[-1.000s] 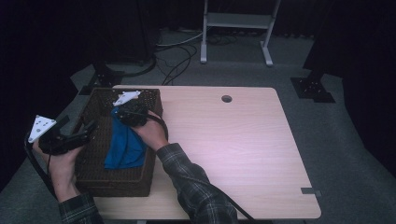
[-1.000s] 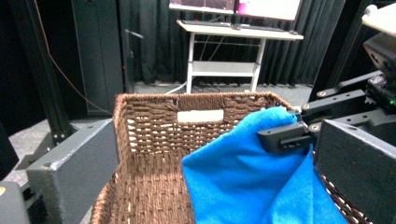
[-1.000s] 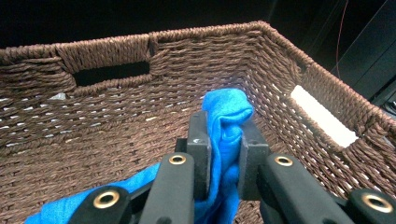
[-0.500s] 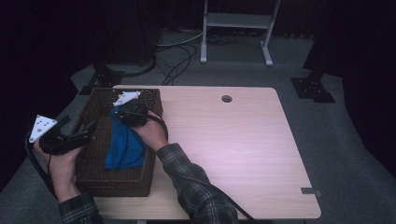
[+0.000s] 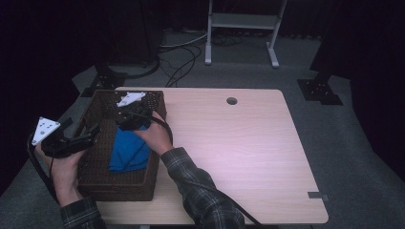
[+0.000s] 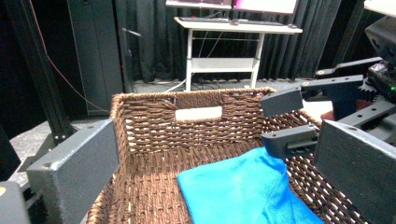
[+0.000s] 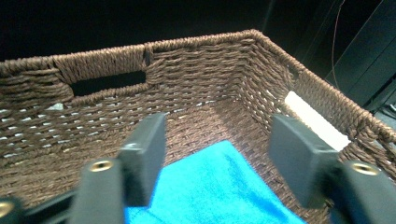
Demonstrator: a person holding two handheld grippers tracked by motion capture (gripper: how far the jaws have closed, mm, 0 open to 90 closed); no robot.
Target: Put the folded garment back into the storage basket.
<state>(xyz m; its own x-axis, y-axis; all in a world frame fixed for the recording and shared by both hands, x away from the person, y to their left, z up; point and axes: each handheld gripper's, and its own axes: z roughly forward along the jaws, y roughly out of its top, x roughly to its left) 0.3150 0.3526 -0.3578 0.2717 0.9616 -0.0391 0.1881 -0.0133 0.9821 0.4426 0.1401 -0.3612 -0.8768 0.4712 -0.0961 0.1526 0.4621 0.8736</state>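
We see the folded blue cloth (image 5: 130, 150) lying flat inside the dark brown woven wicker basket (image 5: 143, 188) at the tabletop's (image 5: 239, 157) left end | right tongs (image 7: 217, 156) just opened, jaws apart above the cloth, gripping nothing | left tongs (image 5: 88, 136) at the basket's left rim, jaws wide apart, empty

Our right tool (image 7: 217, 158) rises from the bottom of the frame, its jaws just opened and standing apart with nothing pinched between them. Beneath them, at lower centre, lies a blue cloth (image 7: 219, 191) on the floor of the brown woven basket (image 7: 196, 70), whose walls span the upper frame.
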